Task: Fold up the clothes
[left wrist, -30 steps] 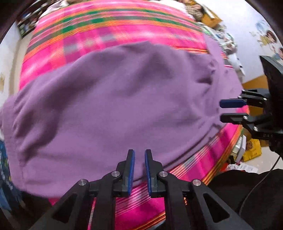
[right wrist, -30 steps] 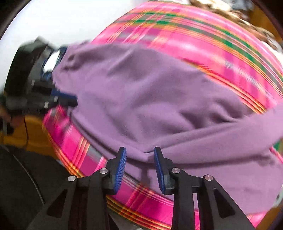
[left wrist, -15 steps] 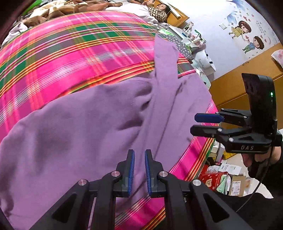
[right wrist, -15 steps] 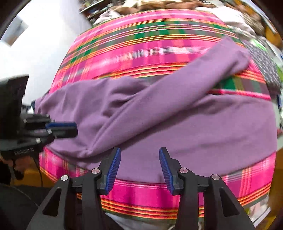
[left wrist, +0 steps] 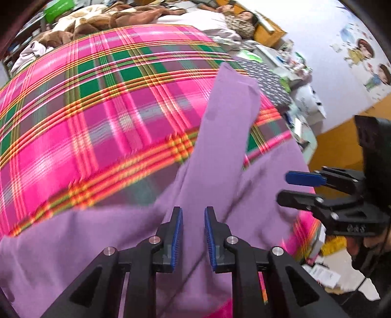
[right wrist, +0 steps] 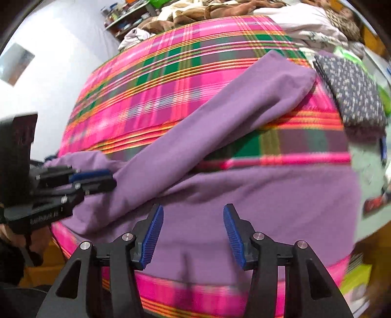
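Purple fleece garment (right wrist: 268, 195) spread flat on the near part of a bed, body lying crosswise along the near edge, one long sleeve (right wrist: 220, 117) folded up and slanting away across the cover toward the far right. Near hem just short of the bed's front edge, with a strip of cover showing below it in the right wrist view. Wide bare stretch of cover beyond the sleeve, open for moving.

Pink, green and orange plaid blanket (left wrist: 97, 122) over the bed, blurred in places. Dark folded cloth with small white print (right wrist: 352, 95) at the right edge of the bed, just beyond the sleeve end. Brown and cream bedding (left wrist: 110, 22) heaped at the far end. White wall with cartoon stickers (left wrist: 366, 61) on the right, clutter on the floor beside the bed.

Left tool (left wrist: 193, 234) above the garment where the sleeve meets the body, blue pads apart with a narrow gap, jaws just been opening, nothing between them. Right tool (right wrist: 193, 237) above the garment's near middle, pads set wide, jaws likewise just been opening, released and gripping nothing. Each tool visible at the side of the other's view, held off the cloth.
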{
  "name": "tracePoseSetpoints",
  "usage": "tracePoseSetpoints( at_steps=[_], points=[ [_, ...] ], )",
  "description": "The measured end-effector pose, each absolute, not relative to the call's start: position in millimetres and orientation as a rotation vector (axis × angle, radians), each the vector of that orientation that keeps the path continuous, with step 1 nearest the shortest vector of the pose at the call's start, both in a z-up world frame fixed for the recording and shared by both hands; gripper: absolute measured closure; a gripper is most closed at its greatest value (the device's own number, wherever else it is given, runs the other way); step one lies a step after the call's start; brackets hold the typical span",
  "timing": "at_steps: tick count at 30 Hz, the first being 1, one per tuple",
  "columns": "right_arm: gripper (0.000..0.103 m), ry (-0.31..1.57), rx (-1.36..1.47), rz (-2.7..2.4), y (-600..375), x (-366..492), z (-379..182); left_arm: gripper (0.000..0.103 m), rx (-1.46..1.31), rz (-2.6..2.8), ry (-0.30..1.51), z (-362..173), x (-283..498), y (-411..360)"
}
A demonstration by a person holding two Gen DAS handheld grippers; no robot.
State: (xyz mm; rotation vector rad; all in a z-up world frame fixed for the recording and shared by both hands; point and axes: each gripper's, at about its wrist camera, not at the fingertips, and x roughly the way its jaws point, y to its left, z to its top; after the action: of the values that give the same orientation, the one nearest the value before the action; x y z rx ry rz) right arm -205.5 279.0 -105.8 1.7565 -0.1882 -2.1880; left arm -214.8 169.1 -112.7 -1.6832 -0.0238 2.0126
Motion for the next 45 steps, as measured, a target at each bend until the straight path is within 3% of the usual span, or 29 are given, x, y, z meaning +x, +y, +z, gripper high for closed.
tracePoseSetpoints(
  at_steps=[16,29,42,45],
  points=[
    [0.05,0.061,1.673,-2.172,353,-328,-105,0.084,-1.776,2.044,0.082,-132,-284,246],
    [0.05,0.26,1.612,-2.121,363,-436,-126,0.084,-1.819,2.069,0.115,-144,-309,258],
    [0.045,0.383,1.633,-2.038,353,-464,-157,0.084,-1.803,2.095,0.204,-142,-309,269],
    [0.052,0.45,1.638,-2.035,348,-464,-158,0.085,-1.799,2.104,0.236,-141,-306,273]
  ],
)
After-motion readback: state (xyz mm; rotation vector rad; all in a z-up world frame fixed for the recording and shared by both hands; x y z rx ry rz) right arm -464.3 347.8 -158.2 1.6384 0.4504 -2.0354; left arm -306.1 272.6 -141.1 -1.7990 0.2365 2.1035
